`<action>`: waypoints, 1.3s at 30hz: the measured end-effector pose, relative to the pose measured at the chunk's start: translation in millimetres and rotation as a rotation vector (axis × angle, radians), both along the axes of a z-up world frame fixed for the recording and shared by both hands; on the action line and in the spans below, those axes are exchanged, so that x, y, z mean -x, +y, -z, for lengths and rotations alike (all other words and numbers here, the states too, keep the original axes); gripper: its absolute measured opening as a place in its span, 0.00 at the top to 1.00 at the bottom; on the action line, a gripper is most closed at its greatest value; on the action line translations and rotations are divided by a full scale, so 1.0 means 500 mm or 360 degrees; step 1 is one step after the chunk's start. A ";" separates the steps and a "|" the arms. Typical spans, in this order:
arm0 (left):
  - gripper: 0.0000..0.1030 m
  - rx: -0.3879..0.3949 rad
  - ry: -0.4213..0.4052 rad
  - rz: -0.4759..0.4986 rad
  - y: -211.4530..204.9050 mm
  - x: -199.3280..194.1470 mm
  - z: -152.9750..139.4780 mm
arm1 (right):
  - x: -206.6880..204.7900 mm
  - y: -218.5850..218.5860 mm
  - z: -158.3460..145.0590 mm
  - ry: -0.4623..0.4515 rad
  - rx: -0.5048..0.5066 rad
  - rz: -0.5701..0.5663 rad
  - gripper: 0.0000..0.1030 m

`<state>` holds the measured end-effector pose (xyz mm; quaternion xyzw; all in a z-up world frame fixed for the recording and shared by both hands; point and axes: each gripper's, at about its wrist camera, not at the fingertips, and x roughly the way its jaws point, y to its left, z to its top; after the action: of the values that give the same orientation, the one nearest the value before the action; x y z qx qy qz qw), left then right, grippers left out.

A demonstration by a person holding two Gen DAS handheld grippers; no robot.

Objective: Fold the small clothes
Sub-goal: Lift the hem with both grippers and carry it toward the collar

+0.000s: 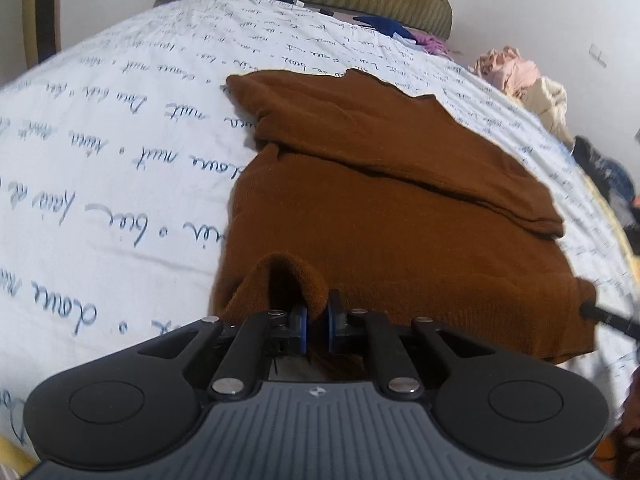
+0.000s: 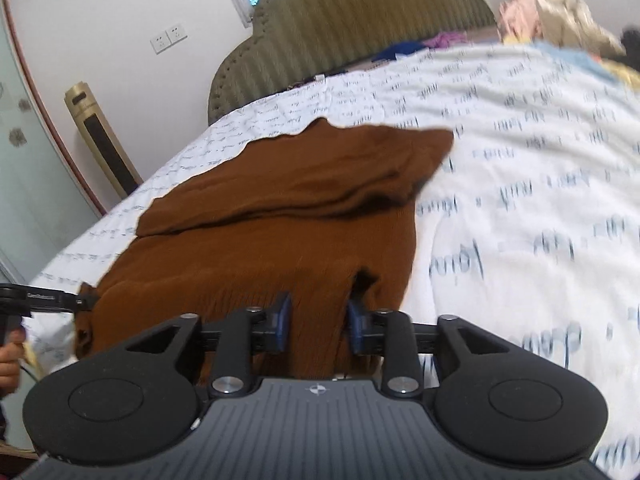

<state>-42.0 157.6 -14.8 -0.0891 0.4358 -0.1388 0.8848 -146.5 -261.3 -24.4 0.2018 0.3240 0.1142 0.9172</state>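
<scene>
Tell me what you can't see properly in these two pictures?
- Near hem of the sweater: hidden behind the left hand-held gripper in the left view.
- Writing on the sheet: smeared by motion blur in the right view.
- Clothes pile: blurred, cut by the top edge, right view.
- Right hand-held gripper: whether its pads squeeze the cloth is unclear.

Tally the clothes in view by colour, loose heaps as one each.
Brown: 1, the brown knit garment on the bedsheet, pinched by the left tongs
Pink: 1, the pink heap
Cream: 1, the cream heap
Purple: 1, the purple item
Blue: 1, the blue item
Total: 5
</scene>
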 end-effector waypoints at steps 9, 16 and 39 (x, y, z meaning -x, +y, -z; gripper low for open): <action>0.64 0.0090 0.0022 0.0011 -0.002 0.047 0.002 | 0.020 -0.010 0.033 0.0089 -0.0444 -0.0070 0.66; 0.68 0.0104 0.0027 0.0068 -0.018 0.065 0.019 | -0.001 0.001 0.047 0.0103 -0.0512 -0.0030 0.82; 0.93 0.0375 -0.0563 0.0026 0.060 0.169 -0.185 | 0.106 -0.026 -0.178 -0.0413 -0.0420 -0.0154 0.87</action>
<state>-126.4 187.4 77.9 -0.1625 0.2551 -0.2095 0.9299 -199.3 -274.3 64.4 0.2880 0.1944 0.2248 0.9103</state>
